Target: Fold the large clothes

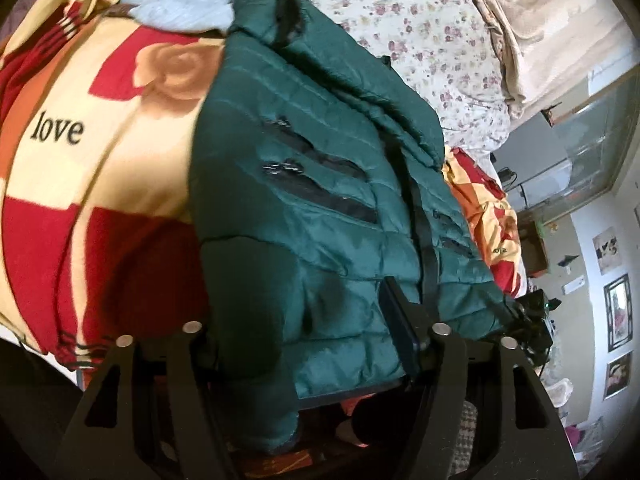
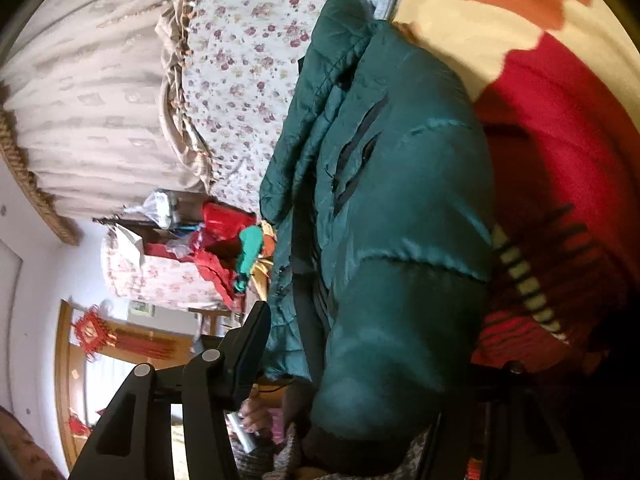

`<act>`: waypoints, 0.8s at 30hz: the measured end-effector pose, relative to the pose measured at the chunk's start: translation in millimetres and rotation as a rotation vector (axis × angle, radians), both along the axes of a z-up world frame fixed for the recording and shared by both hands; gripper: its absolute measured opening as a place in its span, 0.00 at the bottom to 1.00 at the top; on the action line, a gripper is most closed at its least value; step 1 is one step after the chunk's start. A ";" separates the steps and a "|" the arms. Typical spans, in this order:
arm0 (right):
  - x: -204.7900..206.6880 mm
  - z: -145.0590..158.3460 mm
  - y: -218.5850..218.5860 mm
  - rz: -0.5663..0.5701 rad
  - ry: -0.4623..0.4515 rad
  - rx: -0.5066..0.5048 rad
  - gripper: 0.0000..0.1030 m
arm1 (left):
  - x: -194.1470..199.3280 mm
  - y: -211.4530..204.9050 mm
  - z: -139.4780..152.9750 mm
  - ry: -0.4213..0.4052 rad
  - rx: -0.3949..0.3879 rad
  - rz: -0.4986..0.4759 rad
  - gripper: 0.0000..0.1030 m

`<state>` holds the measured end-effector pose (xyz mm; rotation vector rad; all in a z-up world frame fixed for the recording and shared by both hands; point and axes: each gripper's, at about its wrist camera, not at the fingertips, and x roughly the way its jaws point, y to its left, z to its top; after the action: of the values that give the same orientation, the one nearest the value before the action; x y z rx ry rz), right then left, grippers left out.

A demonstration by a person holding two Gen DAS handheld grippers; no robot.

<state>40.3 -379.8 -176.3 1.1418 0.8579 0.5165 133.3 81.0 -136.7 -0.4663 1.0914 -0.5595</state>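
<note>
A dark green puffer jacket [image 1: 320, 200] lies on the bed over a red and cream blanket [image 1: 100, 120], zip pockets up, partly folded lengthwise. The left gripper [image 1: 304, 340] straddles the hem edge, jaws fairly wide; no clamping is evident. The right gripper [image 2: 368, 360] has padded fabric bulging between its jaws; whether it grips cannot be told. The step appears to be the lengthwise fold. Next: secure the hem and carry it toward the collar.

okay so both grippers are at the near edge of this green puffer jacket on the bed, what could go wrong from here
1. The green puffer jacket looks slick and bulky; its near edge could slip from the left gripper.
2. The right gripper has a thick fold between its fingers, so the fold may spring open.
3. Lifting could drag the patterned blanket.
</note>
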 end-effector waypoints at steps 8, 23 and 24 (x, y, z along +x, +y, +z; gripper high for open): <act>6.1 -9.3 7.6 -0.016 0.081 -0.122 0.25 | -6.2 -34.4 -2.3 -0.020 0.316 0.051 0.40; -40.2 121.7 6.2 -0.022 -0.231 -0.275 0.14 | -51.3 13.2 120.1 -0.196 0.107 0.110 0.10; -45.5 129.2 6.1 -0.020 -0.252 -0.290 0.14 | -56.7 10.0 128.3 -0.230 0.119 0.096 0.10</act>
<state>-5.2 -373.7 -47.1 0.7996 0.6764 0.4893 76.5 91.0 -8.4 -0.3393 0.8724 -0.4490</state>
